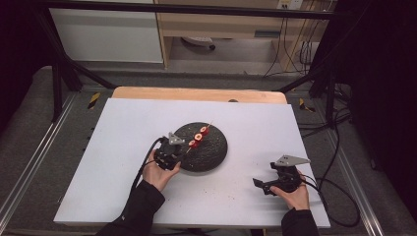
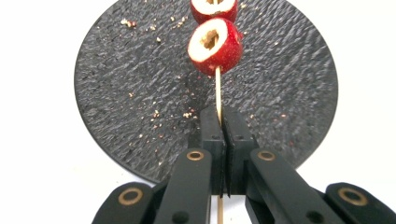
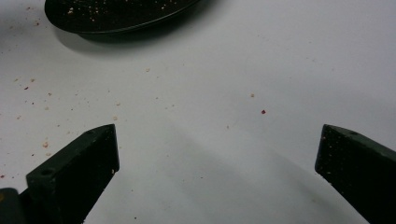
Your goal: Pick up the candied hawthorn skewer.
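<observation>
One skewer (image 1: 198,137), three red fruits (image 1: 198,137), one black plate (image 1: 214,152), two tongs (image 1: 169,156).

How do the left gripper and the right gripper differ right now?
The left gripper is shut on the wooden skewer with its red fruit pieces; the right gripper stands wide open with nothing between its jaws. The left gripper reaches over the dark round plate; the right gripper sits apart from the plate, over bare white table. Both have black jaws and are each held in a hand.
</observation>
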`<control>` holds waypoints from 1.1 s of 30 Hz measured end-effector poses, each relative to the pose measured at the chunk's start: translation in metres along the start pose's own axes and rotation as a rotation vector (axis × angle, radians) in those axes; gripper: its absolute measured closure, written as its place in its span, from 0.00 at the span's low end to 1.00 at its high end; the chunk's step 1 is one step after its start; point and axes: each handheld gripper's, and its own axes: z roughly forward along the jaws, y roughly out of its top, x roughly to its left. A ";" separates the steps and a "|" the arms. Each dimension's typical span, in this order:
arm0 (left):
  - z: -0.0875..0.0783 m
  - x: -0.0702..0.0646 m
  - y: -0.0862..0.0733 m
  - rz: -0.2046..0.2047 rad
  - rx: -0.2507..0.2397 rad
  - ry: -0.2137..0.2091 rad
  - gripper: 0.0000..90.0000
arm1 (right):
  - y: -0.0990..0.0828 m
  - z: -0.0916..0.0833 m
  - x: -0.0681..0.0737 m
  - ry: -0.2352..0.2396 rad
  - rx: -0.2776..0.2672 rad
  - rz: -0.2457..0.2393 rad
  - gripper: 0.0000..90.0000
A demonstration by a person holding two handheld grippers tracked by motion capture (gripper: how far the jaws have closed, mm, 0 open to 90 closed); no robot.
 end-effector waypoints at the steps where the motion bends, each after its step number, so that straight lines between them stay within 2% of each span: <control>1: -0.003 0.001 -0.002 0.005 -0.009 -0.002 0.98 | 0.000 0.000 0.000 0.001 -0.001 0.002 0.01; 7: -0.016 0.008 -0.016 0.027 -0.056 -0.030 0.98 | 0.002 0.001 0.003 0.006 0.001 0.000 0.01; 9: -0.019 0.009 -0.019 0.034 -0.058 -0.035 0.98 | 0.003 0.001 0.004 0.008 0.001 -0.001 0.01; 16: -0.033 0.016 -0.036 0.041 -0.102 -0.065 0.98 | 0.008 0.003 0.010 0.013 -0.008 -0.011 0.01; 21: -0.042 0.023 -0.048 0.036 -0.132 -0.083 0.98 | 0.015 0.006 0.017 0.018 -0.018 -0.011 0.01; 22: -0.044 0.026 -0.052 0.029 -0.144 -0.102 0.98 | 0.016 0.007 0.018 0.019 -0.014 -0.014 0.01; 33: -0.053 0.031 -0.075 0.035 -0.191 -0.116 0.98 | 0.041 0.019 0.042 0.046 -0.049 -0.015 0.01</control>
